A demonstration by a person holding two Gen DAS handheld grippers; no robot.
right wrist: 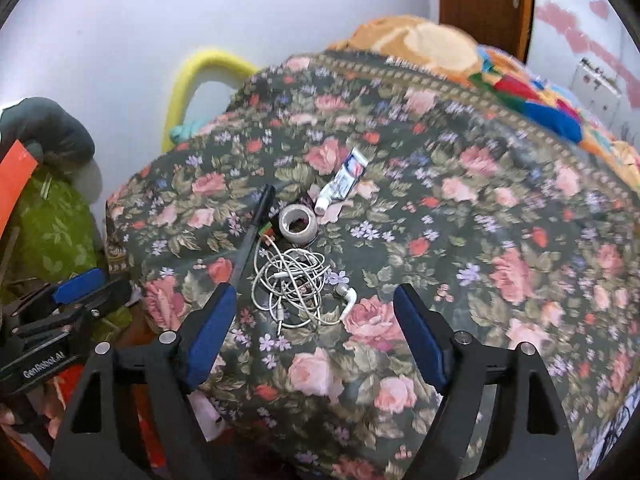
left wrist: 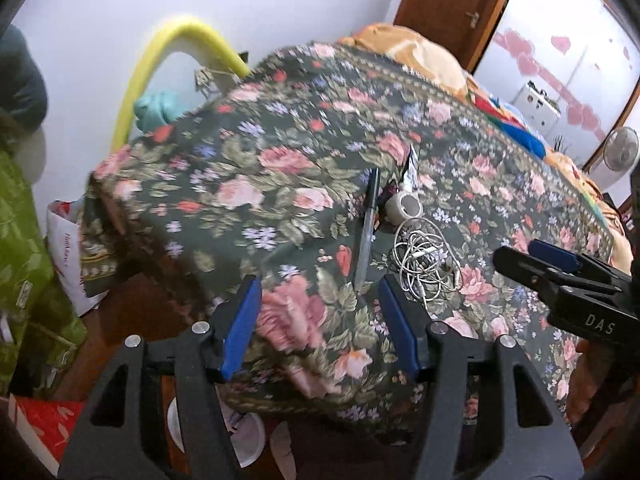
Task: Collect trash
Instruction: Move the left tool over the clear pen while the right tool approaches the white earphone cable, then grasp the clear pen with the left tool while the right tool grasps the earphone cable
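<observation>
A floral cloth (left wrist: 280, 160) covers a raised surface. On it lie a dark pen (left wrist: 368, 224), a roll of white tape (left wrist: 406, 208), a tangle of white earphones (left wrist: 424, 260) and a small squeezed tube (left wrist: 410, 172). My left gripper (left wrist: 319, 284) hovers open over the cloth's near edge, just short of the pen's tip, with nothing between its fingers. My right gripper (right wrist: 315, 292) stands open above the earphones (right wrist: 292, 284), holding nothing. The pen (right wrist: 254, 232), tape (right wrist: 298, 224) and tube (right wrist: 344, 178) lie beyond it. Each gripper shows at the edge of the other's view, the right gripper (left wrist: 528, 254) and the left gripper (right wrist: 92, 284).
A yellow foam hoop (left wrist: 160, 60) leans on the white wall behind. A green patterned bag (left wrist: 24, 240) and a white bag (left wrist: 68, 248) stand at the left. White plates (left wrist: 248, 436) lie on the floor below. An orange blanket (right wrist: 420, 40) and a wooden door (left wrist: 452, 0) are at the back.
</observation>
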